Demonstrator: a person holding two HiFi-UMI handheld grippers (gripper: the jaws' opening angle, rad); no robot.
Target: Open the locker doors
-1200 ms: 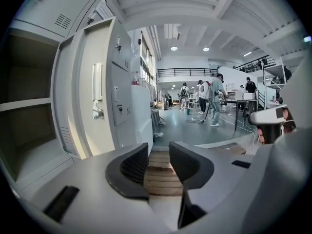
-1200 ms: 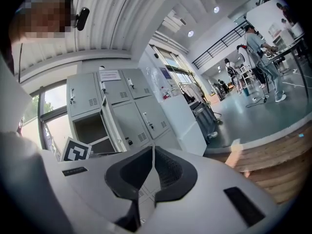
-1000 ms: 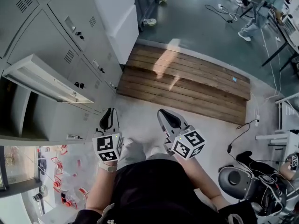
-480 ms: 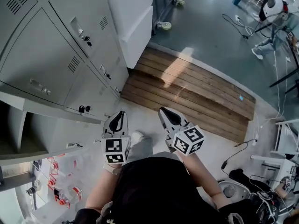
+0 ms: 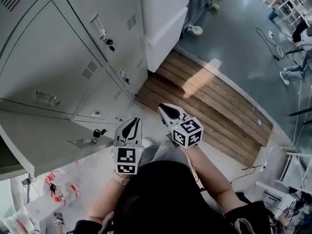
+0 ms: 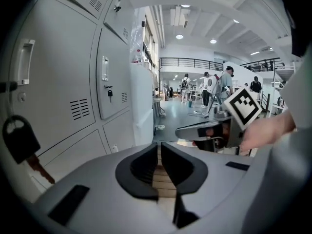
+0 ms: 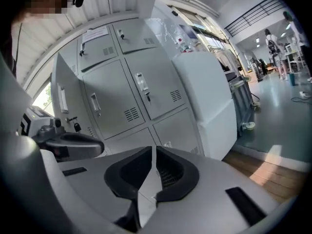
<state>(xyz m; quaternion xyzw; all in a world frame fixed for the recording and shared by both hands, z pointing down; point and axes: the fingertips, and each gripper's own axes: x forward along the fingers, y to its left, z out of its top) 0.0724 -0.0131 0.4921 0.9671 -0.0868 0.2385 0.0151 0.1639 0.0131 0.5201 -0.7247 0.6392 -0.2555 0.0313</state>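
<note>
Workshop hall w/ grey lockers (image 5: 63, 57) on my left, wooden platform (image 5: 209, 101) ahead. One open door (image 5: 48, 140) low-left stands swung out, key (image 6: 19, 139) in its lock; the other doors I see are shut. Left gripper (image 5: 132, 123): jaws just been closing, near together, nothing btwn them. Right gripper (image 5: 165, 108): jaws together, empty too. Neither touches a door. I judge we're btwn doors; likely next is the shut door (image 5: 53, 77) w/ handle (image 5: 48, 98). That needs jaws spread, lined up on the handle, clamped, then a pull outward.
</note>
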